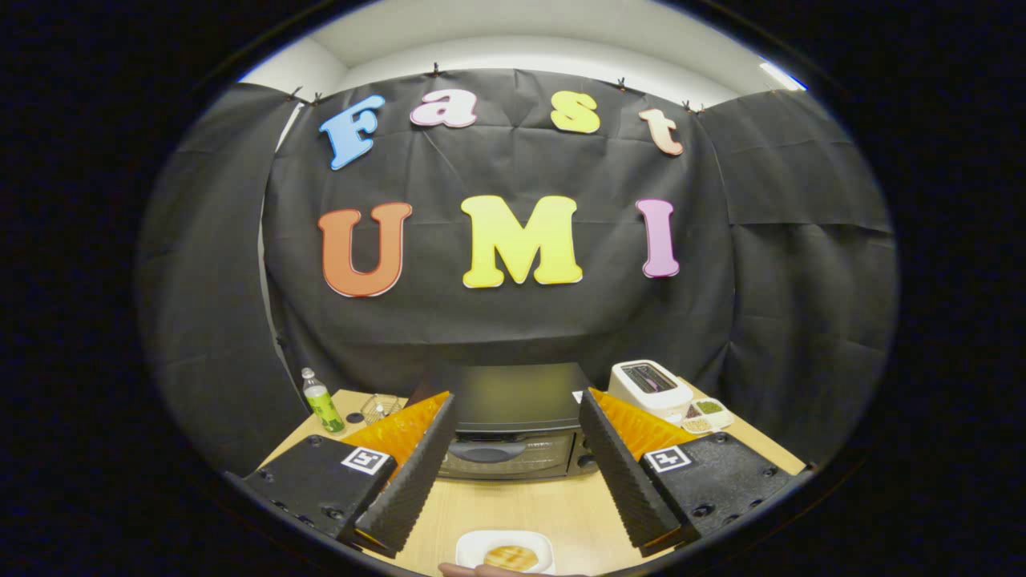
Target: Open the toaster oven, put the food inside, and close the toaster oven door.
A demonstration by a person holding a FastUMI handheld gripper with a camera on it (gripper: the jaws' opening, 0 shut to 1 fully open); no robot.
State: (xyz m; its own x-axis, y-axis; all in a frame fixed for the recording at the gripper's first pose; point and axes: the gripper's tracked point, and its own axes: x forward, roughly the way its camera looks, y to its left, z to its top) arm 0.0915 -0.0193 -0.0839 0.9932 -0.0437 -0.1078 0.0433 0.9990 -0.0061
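While fingers (517, 417) spread apart — food (510, 557) between, toaster oven (513, 425) beyond.

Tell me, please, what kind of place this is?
Probably a recording booth staged as a small kitchen: black cloth walls, a wooden table with a shut toaster oven, and food on a plate. The gripper hangs open, holding nothing.

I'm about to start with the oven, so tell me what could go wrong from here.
The toaster oven door is shut, and the open gripper hangs apart from the door handle, so a misaimed reach might slip off it.

The door probably swings down toward the white plate with the food, which may sit in its path.

A hand touches the plate's near rim and could be bumped.
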